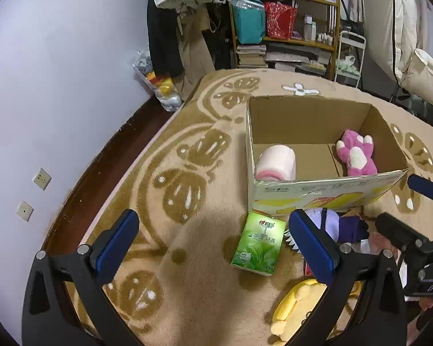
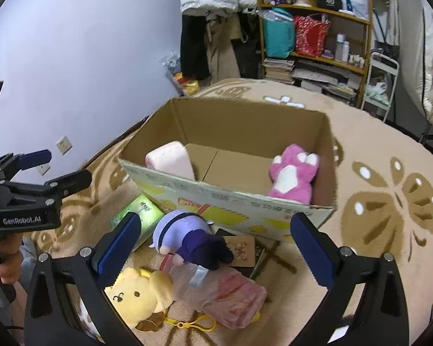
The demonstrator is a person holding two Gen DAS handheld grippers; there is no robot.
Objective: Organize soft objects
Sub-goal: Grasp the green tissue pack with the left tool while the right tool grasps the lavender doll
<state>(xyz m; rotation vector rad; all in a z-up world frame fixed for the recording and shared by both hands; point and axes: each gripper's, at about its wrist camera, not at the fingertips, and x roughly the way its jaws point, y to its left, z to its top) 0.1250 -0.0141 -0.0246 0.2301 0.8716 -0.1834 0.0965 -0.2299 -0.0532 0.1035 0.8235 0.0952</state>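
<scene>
left gripper point(image 1: 213, 242): held low over the carpet point(image 1: 187, 302), tilted down, jaws spread wide, released, nothing between them. right gripper point(image 2: 213, 245): same pose, jaws wide apart, empty; one hand point(image 2: 7, 262) visible on the other gripper's handle at its left. ahead of both grippers: one cardboard box point(image 2: 233, 201), open-topped, holding one pink roll-shaped cushion point(image 2: 170, 158) at its left end and one magenta plush paw point(image 2: 291, 173) at its right end. on the carpet between the box and the right gripper: one purple-capped doll point(image 2: 187, 239), one yellow plush point(image 2: 141, 297), one clear bag with pink contents point(image 2: 228, 294). one green tissue pack point(image 1: 259, 245) lies just ahead of the left gripper's right finger.
</scene>
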